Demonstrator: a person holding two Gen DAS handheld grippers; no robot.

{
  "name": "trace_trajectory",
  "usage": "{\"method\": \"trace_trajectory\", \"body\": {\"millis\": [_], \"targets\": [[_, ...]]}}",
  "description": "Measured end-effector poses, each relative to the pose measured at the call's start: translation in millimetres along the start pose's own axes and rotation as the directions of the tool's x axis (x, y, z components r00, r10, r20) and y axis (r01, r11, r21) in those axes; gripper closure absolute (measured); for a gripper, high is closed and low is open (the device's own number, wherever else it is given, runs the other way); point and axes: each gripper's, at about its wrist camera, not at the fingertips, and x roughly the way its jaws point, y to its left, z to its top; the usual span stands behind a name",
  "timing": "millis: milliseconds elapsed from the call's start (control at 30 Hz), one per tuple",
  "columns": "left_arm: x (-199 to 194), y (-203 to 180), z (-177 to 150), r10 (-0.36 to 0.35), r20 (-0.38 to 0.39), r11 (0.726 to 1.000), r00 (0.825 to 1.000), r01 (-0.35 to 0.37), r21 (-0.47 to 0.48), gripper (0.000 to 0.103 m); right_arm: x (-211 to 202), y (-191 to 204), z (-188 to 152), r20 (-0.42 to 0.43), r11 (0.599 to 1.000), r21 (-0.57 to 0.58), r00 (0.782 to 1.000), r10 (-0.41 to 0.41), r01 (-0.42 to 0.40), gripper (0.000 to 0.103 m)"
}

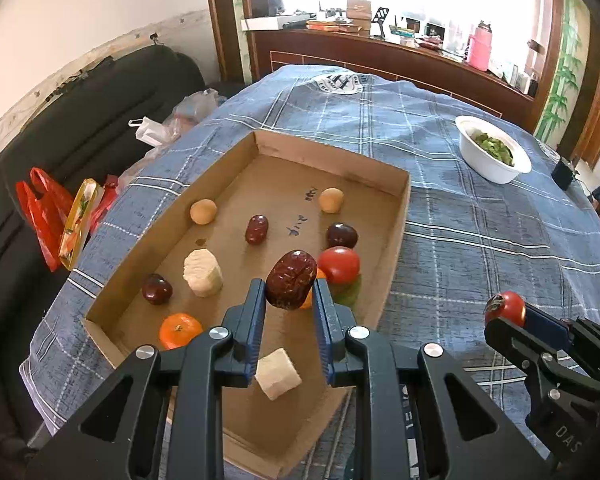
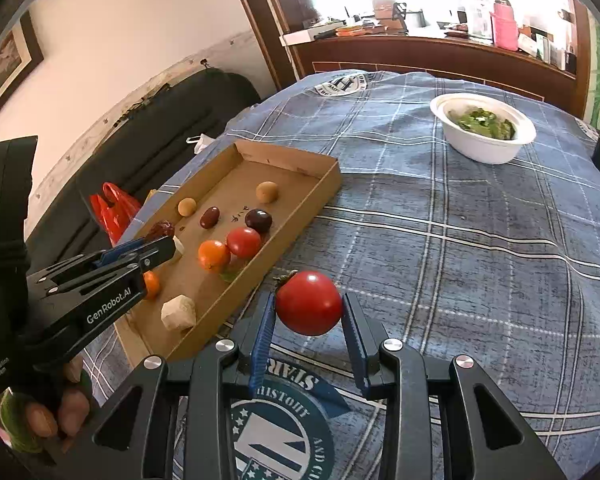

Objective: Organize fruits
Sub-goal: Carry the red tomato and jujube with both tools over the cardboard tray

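My left gripper [image 1: 290, 290] is shut on a wrinkled dark red date [image 1: 291, 279], held above the shallow cardboard tray [image 1: 394, 236]. My right gripper [image 2: 309, 312] is shut on a red tomato [image 2: 309, 302] and hangs over the blue checked cloth [image 2: 460, 260], to the right of the tray [image 2: 300, 216]. In the tray lie a second tomato [image 1: 339, 265], two small oranges [image 1: 179, 330] [image 2: 213, 255], dark plums [image 1: 341, 235] [image 1: 156, 289], another date [image 1: 257, 229], two tan round fruits [image 1: 203, 211] [image 1: 331, 200] and pale peeled chunks [image 1: 202, 273] [image 1: 277, 374].
A white bowl [image 2: 483, 148] with green leaves stands on the far right of the table. A black sofa [image 1: 80, 120] with red and white plastic bags [image 1: 46, 208] lies left of the table. A cluttered wooden sideboard [image 1: 380, 48] runs along the back. A hand [image 2: 56, 408] holds the left gripper.
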Motion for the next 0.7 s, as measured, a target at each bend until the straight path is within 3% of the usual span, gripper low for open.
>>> {"method": "trace_trajectory", "body": {"millis": [267, 500, 700], "targets": [[13.2, 20.0, 10.5, -0.018, -0.026, 0.999, 0.999, 0.018, -0.028, 0.082, 16.0, 10.4, 10.7, -0.016, 1.0, -0.023, 1.0, 0.011, -0.011, 0.069], [26.2, 48.9, 45.4, 0.002, -0.017, 0.998, 1.0, -0.003, -0.063, 0.082, 42.3, 18.9, 41.7, -0.013, 0.999, -0.014, 0.999, 0.041, -0.041, 0.069], [61.3, 59.6, 76.4, -0.04, -0.068, 0.996, 0.997, 0.035, -0.083, 0.082, 77.0, 29.5, 75.8, -0.017, 0.999, -0.001, 0.999, 0.049, -0.049, 0.069]]}}
